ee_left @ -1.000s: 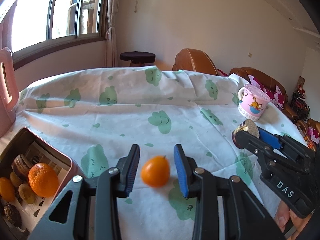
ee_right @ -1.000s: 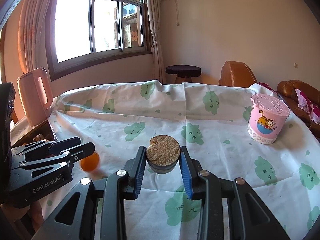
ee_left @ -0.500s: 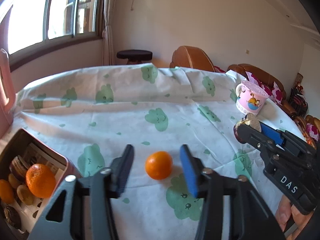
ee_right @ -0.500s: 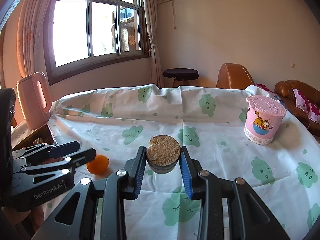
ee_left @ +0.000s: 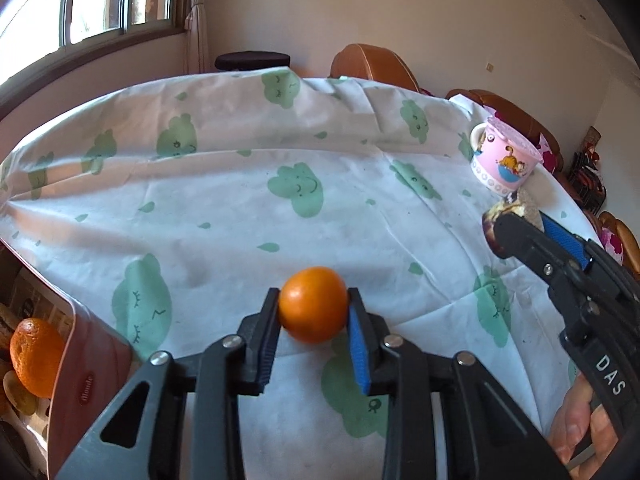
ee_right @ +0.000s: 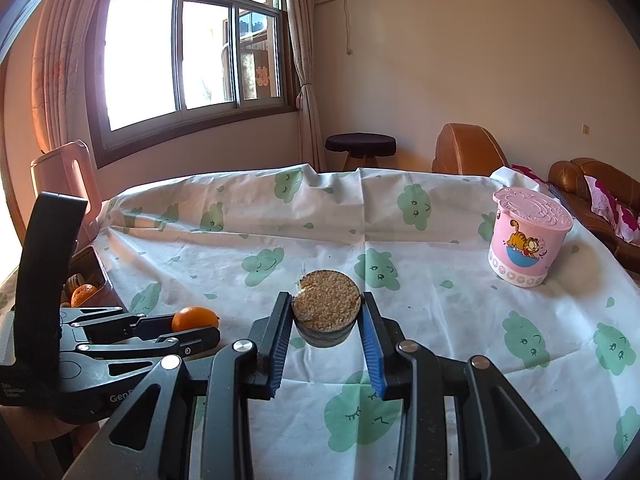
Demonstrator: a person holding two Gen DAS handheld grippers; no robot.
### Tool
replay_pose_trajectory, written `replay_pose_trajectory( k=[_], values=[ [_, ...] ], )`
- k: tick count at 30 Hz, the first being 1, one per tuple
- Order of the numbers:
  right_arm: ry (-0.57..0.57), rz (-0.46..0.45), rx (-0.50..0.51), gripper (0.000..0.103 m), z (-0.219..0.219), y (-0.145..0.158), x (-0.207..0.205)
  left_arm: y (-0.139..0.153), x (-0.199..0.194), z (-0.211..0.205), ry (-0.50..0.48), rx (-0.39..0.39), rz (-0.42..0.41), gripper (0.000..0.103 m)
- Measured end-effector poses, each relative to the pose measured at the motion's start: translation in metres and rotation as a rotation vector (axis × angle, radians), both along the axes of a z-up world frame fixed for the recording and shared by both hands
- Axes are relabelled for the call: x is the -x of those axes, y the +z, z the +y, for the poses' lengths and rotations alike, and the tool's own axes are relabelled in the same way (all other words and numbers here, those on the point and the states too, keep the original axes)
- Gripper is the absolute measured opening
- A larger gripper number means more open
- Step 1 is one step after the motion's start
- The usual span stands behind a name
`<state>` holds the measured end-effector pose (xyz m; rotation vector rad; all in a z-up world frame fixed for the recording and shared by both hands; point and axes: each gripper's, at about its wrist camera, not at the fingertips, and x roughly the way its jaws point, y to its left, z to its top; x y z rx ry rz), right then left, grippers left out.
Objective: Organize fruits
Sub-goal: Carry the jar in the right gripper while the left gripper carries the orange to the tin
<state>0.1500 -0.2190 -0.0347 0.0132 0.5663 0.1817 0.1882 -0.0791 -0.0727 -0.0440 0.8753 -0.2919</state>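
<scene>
Table under cloud-print cloth, pink cup, tin

glossy smooth orange, matt creased cloth tablecloth, shiny plastic cup

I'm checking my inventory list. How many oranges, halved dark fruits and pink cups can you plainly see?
Oranges: 2 (loose orange, orange in the tin)
Halved dark fruit: 1
Pink cup: 1
Total: 4
Other contents of the tin: unclear
</scene>
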Motion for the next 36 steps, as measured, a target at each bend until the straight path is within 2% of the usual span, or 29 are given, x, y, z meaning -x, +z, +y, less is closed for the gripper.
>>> replay_pose_trajectory(
  k=[5, 15, 20, 36],
  values=[
    [0.004, -0.013, 0.0, 0.035, 0.001, 0.0, 0.002, 0.011, 0.007, 0.001, 0.006, -0.005, -0.073, 0.033],
    [0.01, -0.029, 0.001, 0.035, 0.001, 0.001, 0.006, 0.026, 0.025, -0.01, 0.006, -0.085, -0.216, 0.033],
    [0.011, -0.041, 0.003, 0.035, 0.001, 0.002, 0.008, 0.031, 0.031, -0.011, 0.015, -0.1, -0.258, 0.033],
    [0.011, -0.092, 0.028, 0.035, 0.004, 0.007, 0.017, 0.04, 0.048, -0.001, 0.06, -0.069, -0.347, 0.033]
  ],
)
